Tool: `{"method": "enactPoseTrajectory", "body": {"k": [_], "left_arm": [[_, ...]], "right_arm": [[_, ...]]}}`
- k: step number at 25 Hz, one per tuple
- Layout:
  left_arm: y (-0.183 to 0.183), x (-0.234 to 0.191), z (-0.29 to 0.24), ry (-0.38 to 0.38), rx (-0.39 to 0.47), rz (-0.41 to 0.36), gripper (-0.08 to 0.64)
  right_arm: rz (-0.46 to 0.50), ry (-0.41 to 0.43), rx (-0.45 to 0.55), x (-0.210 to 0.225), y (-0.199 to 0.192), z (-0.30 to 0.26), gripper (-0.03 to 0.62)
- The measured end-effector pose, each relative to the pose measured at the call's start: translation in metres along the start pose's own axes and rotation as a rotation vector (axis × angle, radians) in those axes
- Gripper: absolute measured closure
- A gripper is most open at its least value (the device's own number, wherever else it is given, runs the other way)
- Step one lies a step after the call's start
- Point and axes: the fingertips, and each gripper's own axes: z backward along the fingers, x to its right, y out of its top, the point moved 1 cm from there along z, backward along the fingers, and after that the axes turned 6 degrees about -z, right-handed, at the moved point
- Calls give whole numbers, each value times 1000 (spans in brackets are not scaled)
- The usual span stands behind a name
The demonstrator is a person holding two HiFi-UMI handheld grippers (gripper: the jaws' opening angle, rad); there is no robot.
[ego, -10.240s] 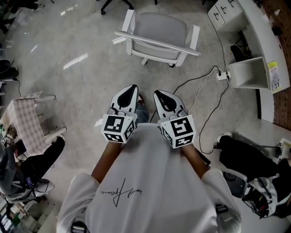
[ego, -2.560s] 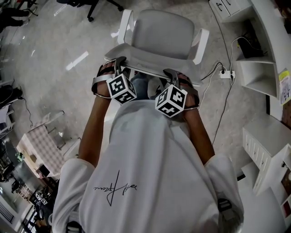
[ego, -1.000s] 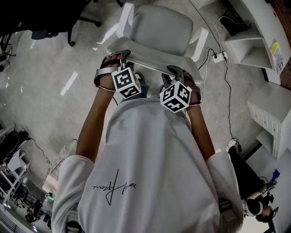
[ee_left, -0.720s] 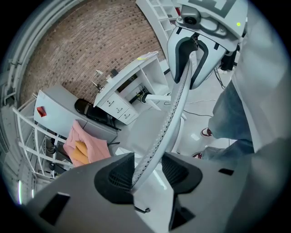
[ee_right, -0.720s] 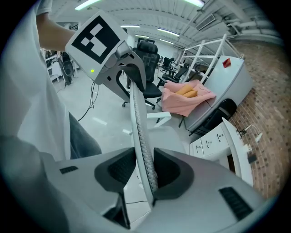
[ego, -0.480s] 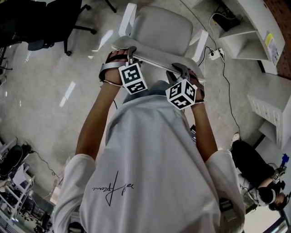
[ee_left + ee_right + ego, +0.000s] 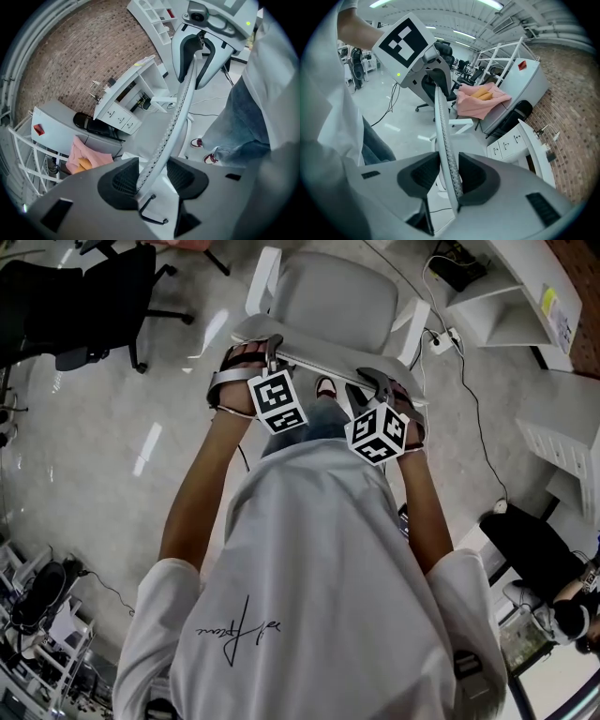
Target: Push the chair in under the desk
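while both tools sit on the chair, left gripper [image 7: 152,177]: jaws apart, straddling the top edge of the backrest [image 7: 180,103]; the mesh rim leans on one pad and leaves a gap at the other, so nothing is clamped.
right gripper [image 7: 449,176]: jaws likewise apart, the same thin rim standing between them, close against one pad and clear of the other.
marker cubes [image 7: 277,401]: one on each gripper, side by side at 6 o'clock of the backrest in the head view, just above the person's chest.
chair [image 7: 342,296]: white with armrests, seat at 12 o'clock of the grippers, backrest towards the person; it stands on open floor [image 7: 122,427].
desk [image 7: 511,310]: white, at 2 o'clock of the chair in the head view, well apart from it; the chair is not under it.
power strip [image 7: 441,341]: white, on the floor between chair and desk, at 3 o'clock of the seat, with cables running off it.
black office chair [image 7: 84,296]: at 9 o'clock of the white chair, well apart.
t-shirt [image 7: 319,568]: white, filling the 6 o'clock half of the head view.
jeans [image 7: 239,122]: at 3 o'clock in the left gripper view, a red-and-white shoe below them.
pink cloth [image 7: 480,101]: on a grey cabinet at 1 o'clock in the right gripper view, something orange lying on it.
brick wall [image 7: 70,61]: behind the desk, at 10 o'clock in the left gripper view.
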Motion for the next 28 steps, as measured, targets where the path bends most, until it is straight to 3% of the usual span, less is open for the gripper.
{"method": "enactPoseTrajectory", "body": {"k": [20,28], "left_arm": [[52,-52,-47,-10,35,-90,374],[89,-75,-66,-12,63,-132,374]], "right_arm": [[-48,-120,-6,65,-19,-12,451],[-6,-182,26,106,-36,-12,456]]}}
